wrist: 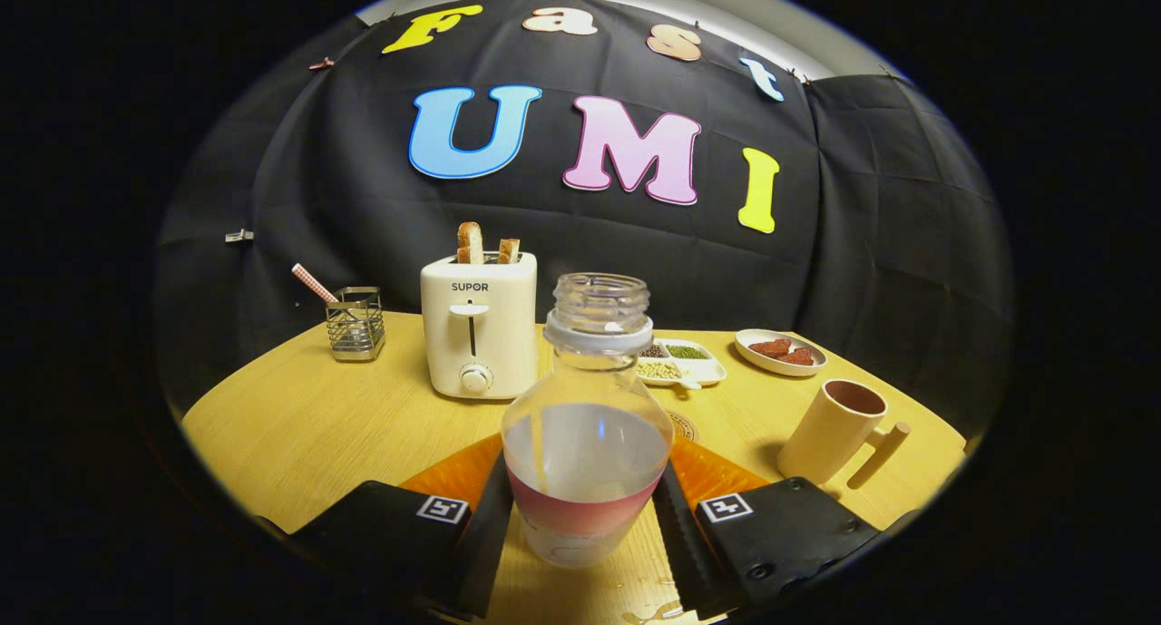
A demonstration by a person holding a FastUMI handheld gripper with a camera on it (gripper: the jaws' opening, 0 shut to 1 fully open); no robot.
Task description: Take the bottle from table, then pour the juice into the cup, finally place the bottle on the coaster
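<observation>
Taking the bottle [588, 425] as the landmark, the sweep begins far to its left at the back of the wooden table [299, 425], where a wire holder [356, 323] stands with a red-and-white checked straw [314, 283] leaning out of it. Closer to the bottle, just behind it and to its left, a cream toaster [479, 326] carries two slices of toast [485, 243] in its slots.

The bottle itself stands upright, uncapped, clear, with pale liquid filling its lower half and a pink band near its base. It sits between the two fingers of the gripper [585, 516]; both black pads [494, 507] press against its sides, so the gripper is closed on it.

Just behind the bottle to the right, a coaster [685, 425] peeks out beside its shoulder. Farther back lies a white divided dish [680, 362] with green and dark grains. Beyond that to the right is a small oval plate [780, 351] holding reddish pieces. Nearer and well right of the bottle stands a tan cup [836, 430] with a straight handle, tilted in the fisheye.
</observation>
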